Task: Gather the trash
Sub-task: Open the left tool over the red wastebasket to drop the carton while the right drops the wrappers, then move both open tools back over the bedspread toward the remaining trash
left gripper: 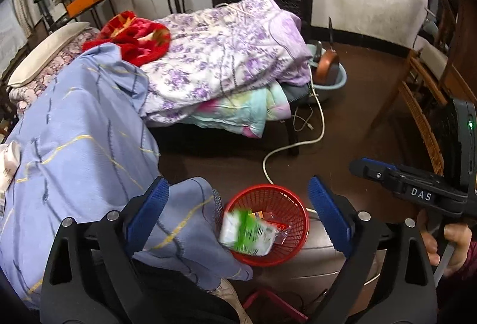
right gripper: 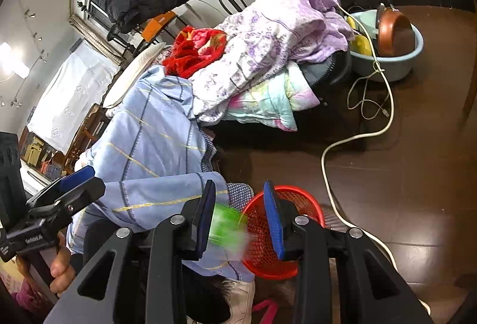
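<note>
On right gripper (left gripper: 362,167) body, white "DAS", green-white packet (left gripper: 247,234) print unreadable

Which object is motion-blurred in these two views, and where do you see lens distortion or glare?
Left wrist view: the green-and-white packet over the red basket is smeared, the bedding sharp; dark fisheye corners. Right wrist view: the same packet blurs more, between the right gripper fingers; the wall bends, and a lamp glares at the left edge.
</note>
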